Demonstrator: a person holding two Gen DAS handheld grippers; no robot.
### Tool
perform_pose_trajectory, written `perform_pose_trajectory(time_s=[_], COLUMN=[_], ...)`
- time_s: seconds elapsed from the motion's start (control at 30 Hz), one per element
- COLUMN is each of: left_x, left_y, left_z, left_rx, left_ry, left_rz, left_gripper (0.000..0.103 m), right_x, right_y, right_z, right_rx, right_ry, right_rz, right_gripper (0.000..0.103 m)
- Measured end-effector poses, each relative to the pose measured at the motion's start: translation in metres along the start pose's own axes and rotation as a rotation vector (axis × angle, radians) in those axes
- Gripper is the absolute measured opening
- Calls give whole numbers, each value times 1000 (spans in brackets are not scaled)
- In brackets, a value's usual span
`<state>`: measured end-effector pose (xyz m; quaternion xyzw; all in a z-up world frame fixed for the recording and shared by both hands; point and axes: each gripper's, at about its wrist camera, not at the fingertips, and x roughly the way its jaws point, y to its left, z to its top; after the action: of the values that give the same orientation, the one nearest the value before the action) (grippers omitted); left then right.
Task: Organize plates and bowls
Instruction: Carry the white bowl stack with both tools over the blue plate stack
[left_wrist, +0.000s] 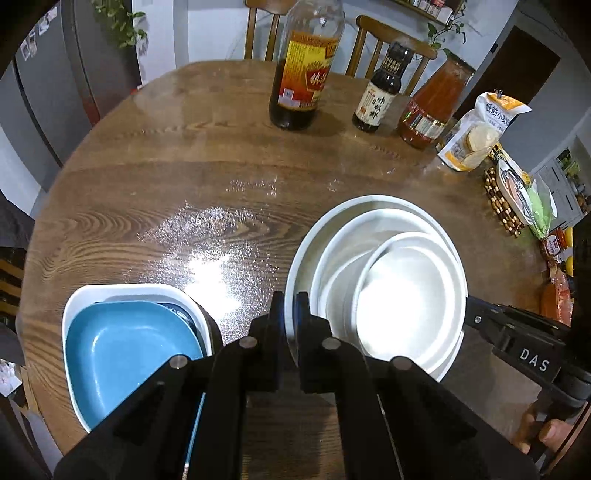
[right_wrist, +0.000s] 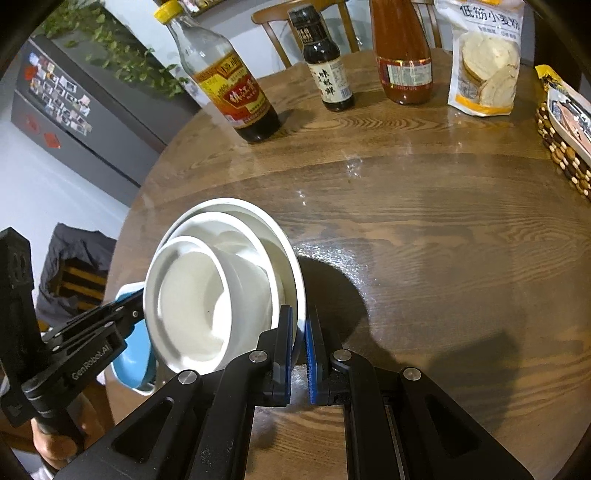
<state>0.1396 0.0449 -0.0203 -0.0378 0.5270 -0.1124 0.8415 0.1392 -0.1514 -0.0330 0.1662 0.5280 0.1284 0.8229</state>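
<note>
Gripping the white stack by opposite rims, I am closing my left fingers on its left edge and my right fingers on its right, tilted above the bench, the blue dish stack lying just left.

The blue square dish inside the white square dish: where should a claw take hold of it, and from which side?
Probably the blue square dish's raised rim, at its far right corner, coming from above. It nests in the white square dish, so its sides are covered; only the rim stands free. Both claws are busy on the large white plate.
</note>
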Motion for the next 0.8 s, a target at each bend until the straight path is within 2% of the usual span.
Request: perform_pose_trajectory(time_s=[0.43, 0.8], left_x=[-30, -58], left_y=[-3, 18], left_z=[-10, -21], left_rx=[16, -36], left_ry=[-93, -161], left_rz=[45, 109], left_gripper=[3, 3], right_x=[-19, -18], right_y=[18, 57], right_z=[-8, -8], right_rx=[-41, -135], right_ry=[-52, -51], right_rz=[22, 69], right_gripper=[11, 11])
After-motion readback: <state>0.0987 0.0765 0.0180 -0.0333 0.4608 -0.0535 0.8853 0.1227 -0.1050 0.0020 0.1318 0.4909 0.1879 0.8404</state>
